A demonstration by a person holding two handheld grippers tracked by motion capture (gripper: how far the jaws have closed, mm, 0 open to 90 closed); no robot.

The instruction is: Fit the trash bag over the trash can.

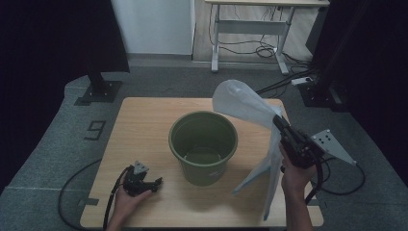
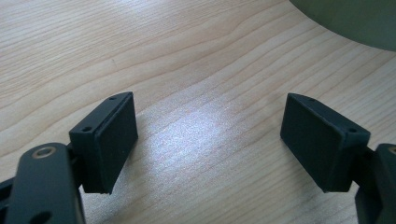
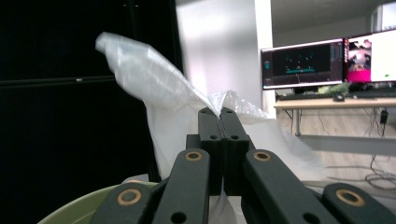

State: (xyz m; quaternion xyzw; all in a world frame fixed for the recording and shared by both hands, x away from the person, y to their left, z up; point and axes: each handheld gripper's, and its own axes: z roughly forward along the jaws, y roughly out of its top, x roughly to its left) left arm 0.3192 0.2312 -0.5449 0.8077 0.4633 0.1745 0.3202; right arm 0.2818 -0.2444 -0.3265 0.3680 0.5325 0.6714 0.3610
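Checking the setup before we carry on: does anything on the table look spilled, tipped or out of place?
Nothing stands out. The green bucket stands upright on the table, with no spill around it. The right gripper holds a clear plastic bag in the air beside the bucket. The left gripper rests open on the wood.

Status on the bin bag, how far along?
Done: the right gripper is shut on the plastic bag and holds it up beside the green bucket. In hand: the bag hangs bunched, not opened. Left, judging by the layout: the bucket looks unlined, so opening the bag and fitting it in. The left gripper sits open, low over the table.
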